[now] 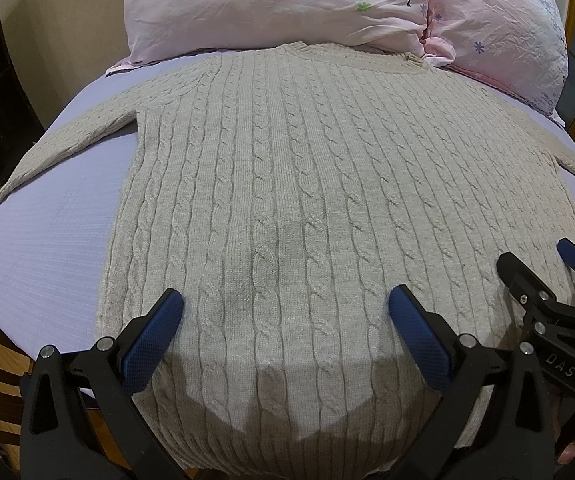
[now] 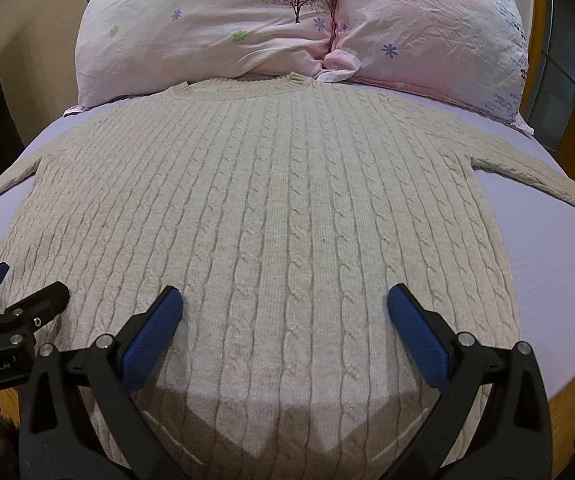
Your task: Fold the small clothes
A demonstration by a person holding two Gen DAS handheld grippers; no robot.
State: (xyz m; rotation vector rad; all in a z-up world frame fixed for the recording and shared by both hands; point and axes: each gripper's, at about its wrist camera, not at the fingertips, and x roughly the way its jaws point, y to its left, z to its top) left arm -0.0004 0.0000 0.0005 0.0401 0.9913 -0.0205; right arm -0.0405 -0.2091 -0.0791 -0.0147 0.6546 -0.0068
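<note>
Sweater flat, no fold made yet.
We hold the left gripper (image 1: 285,312) and right gripper (image 2: 285,312) wide open, empty, above the sweater (image 1: 307,200) hem (sleeves outspread).

Sweater (image 1: 287,184): beige cable-knit, unfolded
Pose: lay flat, collar toward the far side, hem nearest the cameras
Sleeves: both spread outward
Place: centred on the lavender bed

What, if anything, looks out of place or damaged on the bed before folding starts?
Nothing stands out. The cable-knit sweater lies flat and spread on the lavender sheet, sleeves out to both sides, collar toward the pink pillows. The left gripper and right gripper hover over its hem, jaws open.
</note>
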